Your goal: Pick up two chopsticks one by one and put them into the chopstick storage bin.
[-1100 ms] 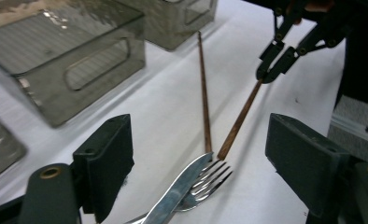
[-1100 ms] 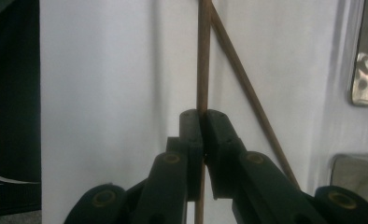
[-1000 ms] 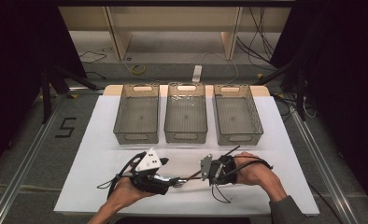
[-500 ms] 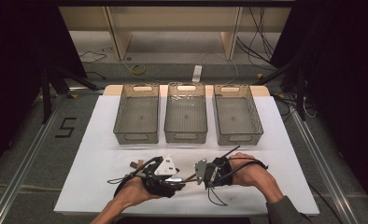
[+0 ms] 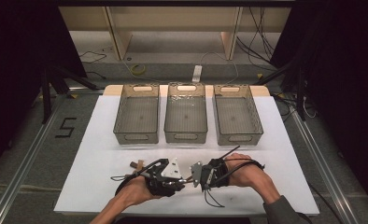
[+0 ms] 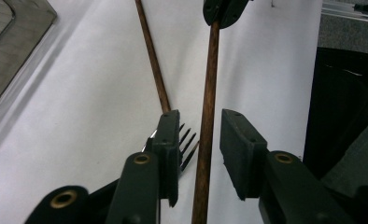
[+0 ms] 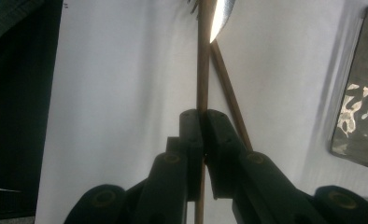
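Passing thin wooden handle (image 6: 209,79) claw to claw, low over front of tabletop (image 5: 93,186).
R claw (image 7: 203,116) clenched on handle partway along; L claw (image 6: 201,128) released, jaws just been closing w/ handle between them, pads not yet touching. Probably light, stiff, smooth & narrow, so apt to swivel in a pinch. Bright blade-like tip (image 7: 219,18) at far end, so best gripped on the wood, square across pads, near R claw. Fork (image 6: 187,140) w/ similar wooden handle lying flat just beside L jaw; risk of snagging tines. White matte tabletop, 3 empty mesh bins (image 5: 186,114) in row at back, well apart from claws. Dark room; grey floor w/ "5" mark (image 5: 66,127) at left, cables behind.
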Motion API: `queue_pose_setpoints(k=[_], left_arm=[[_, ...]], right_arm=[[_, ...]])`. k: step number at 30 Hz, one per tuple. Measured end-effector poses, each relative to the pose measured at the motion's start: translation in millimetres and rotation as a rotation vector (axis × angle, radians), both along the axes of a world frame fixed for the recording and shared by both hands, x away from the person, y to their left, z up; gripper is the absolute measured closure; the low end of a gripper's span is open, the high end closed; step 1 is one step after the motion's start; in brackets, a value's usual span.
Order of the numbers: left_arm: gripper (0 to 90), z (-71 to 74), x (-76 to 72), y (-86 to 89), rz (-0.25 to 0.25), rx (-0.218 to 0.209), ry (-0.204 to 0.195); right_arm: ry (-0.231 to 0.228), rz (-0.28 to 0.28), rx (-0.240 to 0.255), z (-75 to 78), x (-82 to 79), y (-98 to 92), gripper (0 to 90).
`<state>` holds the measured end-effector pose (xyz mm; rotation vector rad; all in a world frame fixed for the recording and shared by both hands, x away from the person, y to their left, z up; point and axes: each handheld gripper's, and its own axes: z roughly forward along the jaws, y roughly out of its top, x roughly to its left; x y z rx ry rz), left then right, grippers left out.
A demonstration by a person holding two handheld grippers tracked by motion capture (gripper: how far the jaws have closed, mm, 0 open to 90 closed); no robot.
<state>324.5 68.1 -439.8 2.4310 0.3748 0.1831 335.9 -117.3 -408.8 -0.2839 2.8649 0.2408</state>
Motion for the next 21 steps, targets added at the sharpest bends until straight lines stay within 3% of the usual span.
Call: queue_pose_setpoints(k=[7,11,16,19,21], left_arm=[[80.9,-1.1,-1.9,-1.9,-0.034,0.018,0.003],[83.2,-0.7,-4.2,-2.5,-0.060,0.033,-0.011],[83.9,2.5,-5.7,-0.7,-0.070,0.022,-0.020],[84.0,3.5,-6.2,0.6,-0.059,0.021,-0.031],[84.1,5.8,-4.7,3.9,-0.049,0.019,-0.038]], right_arm=[[0.001,0.011,-0.003,0.3,-2.2,2.2,86.0],[-0.003,0.028,-0.004,-1.4,-2.8,2.8,85.9],[0.012,0.029,0.027,0.8,-1.3,-0.6,84.3],[0.006,0.009,0.037,3.0,-0.1,-3.8,77.0],[-0.004,-0.032,0.095,8.3,2.9,-12.3,63.9]])
